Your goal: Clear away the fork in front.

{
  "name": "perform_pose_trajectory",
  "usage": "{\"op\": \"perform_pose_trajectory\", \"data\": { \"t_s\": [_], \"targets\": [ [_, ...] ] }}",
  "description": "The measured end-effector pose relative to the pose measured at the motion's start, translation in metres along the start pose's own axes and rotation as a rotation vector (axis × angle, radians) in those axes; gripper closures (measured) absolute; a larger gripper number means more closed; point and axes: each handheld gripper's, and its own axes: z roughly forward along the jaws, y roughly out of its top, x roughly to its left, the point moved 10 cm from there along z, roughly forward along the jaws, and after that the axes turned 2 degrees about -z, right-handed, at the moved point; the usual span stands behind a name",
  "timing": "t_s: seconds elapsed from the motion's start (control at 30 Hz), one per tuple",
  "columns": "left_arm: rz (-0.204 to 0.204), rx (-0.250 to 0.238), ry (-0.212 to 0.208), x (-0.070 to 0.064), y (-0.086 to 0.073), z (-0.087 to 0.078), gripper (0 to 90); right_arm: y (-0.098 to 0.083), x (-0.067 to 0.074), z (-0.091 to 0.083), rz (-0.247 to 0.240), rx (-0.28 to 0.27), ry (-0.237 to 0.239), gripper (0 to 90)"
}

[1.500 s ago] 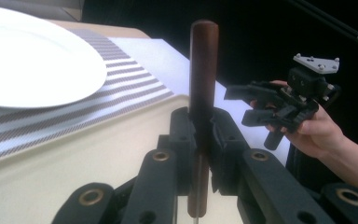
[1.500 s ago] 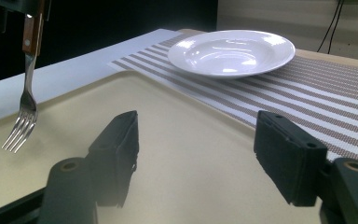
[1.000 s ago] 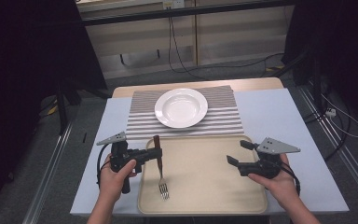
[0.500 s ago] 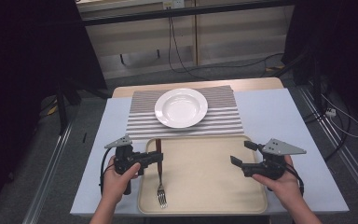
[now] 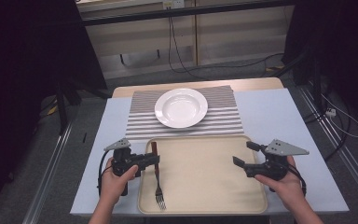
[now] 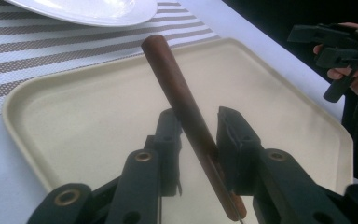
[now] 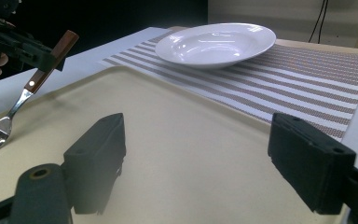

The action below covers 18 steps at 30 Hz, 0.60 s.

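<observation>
- Fork with a brown wooden handle and steel tines [image 5: 157, 179] lies along the left edge of the beige plastic tray [image 5: 205, 186], tines toward the near edge.
- Left gripper [image 5: 153, 159] has just been opening; its jaws flank the handle with a gap, so the handle may slip or roll.
- Right gripper [image 5: 246, 156] hovers over the tray's right edge, jaws wide apart and empty.
- White round plate [image 5: 181, 108] sits on the striped placemat [image 5: 223, 116] beyond the tray's far edge.
</observation>
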Motion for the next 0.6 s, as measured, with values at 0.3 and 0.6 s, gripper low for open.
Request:
{"op": "perform_pose_trajectory", "data": {
  "t_s": [0.3,0.6],
  "targets": [
    [0.021,0.031,0.029,0.005,-0.009,0.001,67.5,-0.002,0.001,0.000,-0.004,0.006,0.007,19.2],
    [0.037,0.078,0.099,0.021,-0.017,0.012,60.8,-0.003,0.002,0.000,-0.003,0.010,0.010,19.2]
  ]
}}
